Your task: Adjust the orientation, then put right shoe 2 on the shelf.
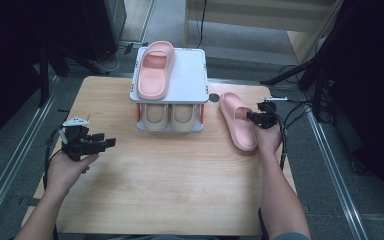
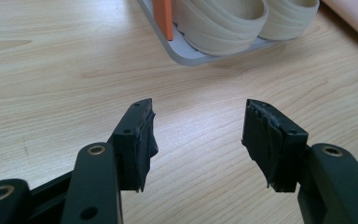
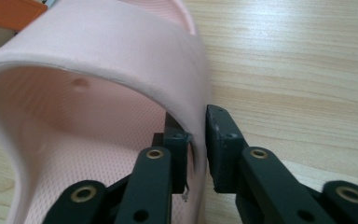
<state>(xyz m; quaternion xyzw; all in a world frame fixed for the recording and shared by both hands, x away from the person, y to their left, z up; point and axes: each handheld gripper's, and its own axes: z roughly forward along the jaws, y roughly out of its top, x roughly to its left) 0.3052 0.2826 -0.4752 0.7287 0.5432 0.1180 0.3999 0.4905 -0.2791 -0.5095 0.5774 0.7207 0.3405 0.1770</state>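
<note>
While the high view is showing the pink slipper point(image 1: 237, 121) lying on the counter point(image 1: 170, 185) right of the shoe rack point(image 1: 172, 82), my right gripper view is revealing the right claw point(image 3: 196, 140) clamping its strap edge. I am holding the left claw point(image 2: 198, 140) apart over bare wood.

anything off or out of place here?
One pink slipper lies on the table beside the shoe rack, apart from its mate on the rack's top shelf. The right gripper pinches its strap wall. Nothing looks damaged.
</note>
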